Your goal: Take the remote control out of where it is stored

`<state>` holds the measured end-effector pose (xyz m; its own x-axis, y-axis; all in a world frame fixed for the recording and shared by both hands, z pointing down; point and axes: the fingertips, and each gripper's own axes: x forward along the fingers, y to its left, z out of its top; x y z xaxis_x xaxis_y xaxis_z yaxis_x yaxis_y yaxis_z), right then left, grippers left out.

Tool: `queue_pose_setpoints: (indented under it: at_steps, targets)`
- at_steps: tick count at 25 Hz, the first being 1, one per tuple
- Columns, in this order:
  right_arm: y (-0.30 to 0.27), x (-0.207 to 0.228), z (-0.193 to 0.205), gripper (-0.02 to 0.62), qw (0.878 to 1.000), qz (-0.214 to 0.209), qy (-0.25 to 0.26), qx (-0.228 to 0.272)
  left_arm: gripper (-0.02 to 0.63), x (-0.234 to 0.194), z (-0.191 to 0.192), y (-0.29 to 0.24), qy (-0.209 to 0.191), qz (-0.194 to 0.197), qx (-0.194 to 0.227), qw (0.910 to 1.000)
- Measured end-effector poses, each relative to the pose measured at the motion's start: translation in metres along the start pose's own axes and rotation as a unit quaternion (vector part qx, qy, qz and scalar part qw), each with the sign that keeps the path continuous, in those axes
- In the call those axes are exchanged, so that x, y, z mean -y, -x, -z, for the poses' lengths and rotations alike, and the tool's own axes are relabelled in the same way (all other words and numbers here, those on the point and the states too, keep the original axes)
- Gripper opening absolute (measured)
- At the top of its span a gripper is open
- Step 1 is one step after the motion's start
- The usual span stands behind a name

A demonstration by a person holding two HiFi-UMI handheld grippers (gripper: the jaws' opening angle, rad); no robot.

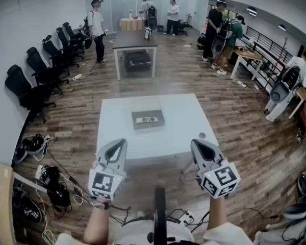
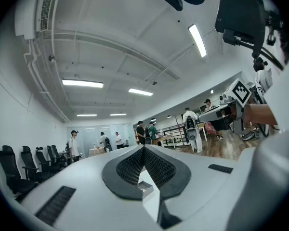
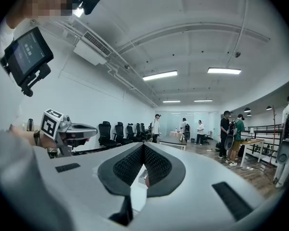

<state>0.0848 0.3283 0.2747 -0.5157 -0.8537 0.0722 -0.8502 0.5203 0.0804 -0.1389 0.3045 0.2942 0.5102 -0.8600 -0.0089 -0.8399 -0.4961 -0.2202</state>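
Observation:
A remote control (image 1: 146, 119) lies on top of a flat grey box (image 1: 148, 110) in the middle of the white table (image 1: 181, 117). Both grippers hover level over the table's near edge, short of the box and pointing at it. My left gripper (image 1: 123, 141) is shut and holds nothing, with its tips (image 2: 143, 147) meeting. My right gripper (image 1: 194, 142) is likewise shut and empty, its tips (image 3: 143, 145) touching. Through the gap under each pair of jaws a corner of the grey box (image 2: 144, 188) shows.
A small round object (image 1: 202, 135) sits at the table's right edge. Cables and gear (image 1: 51, 180) litter the floor at the left. Black chairs (image 1: 38, 70) line the left wall. A second table (image 1: 135, 40) and several people stand farther back.

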Motion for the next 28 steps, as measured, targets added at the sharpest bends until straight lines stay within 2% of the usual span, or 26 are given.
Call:
queue_pose_setpoints:
  at_steps: [3,6,9,20,24,28]
  targets:
    - [0.000,0.008,0.005,-0.002,1.000,-0.009,-0.002,-0.001,-0.011,0.005,0.000,-0.007,-0.002,-0.002,-0.002,1.0000]
    - [0.004,0.018,0.006,-0.002,0.998,-0.029,-0.043,0.019,-0.011,0.009,0.000,-0.014,-0.005,-0.009,0.002,0.9999]
    - [0.005,0.034,0.007,-0.002,0.996,-0.027,-0.077,0.038,-0.011,0.013,0.005,-0.021,-0.001,-0.016,-0.004,0.9999]
    - [-0.028,0.076,0.015,-0.002,0.991,-0.049,-0.111,0.048,-0.011,0.024,0.019,-0.062,0.003,-0.035,-0.021,0.9992]
    - [-0.046,0.084,0.014,-0.002,0.993,-0.063,-0.084,0.049,-0.011,0.019,0.025,-0.086,0.003,-0.031,-0.023,0.9992]
    - [-0.070,0.097,0.013,-0.002,0.992,-0.074,-0.085,0.050,-0.011,0.006,0.033,-0.113,0.006,-0.027,-0.023,0.9994]
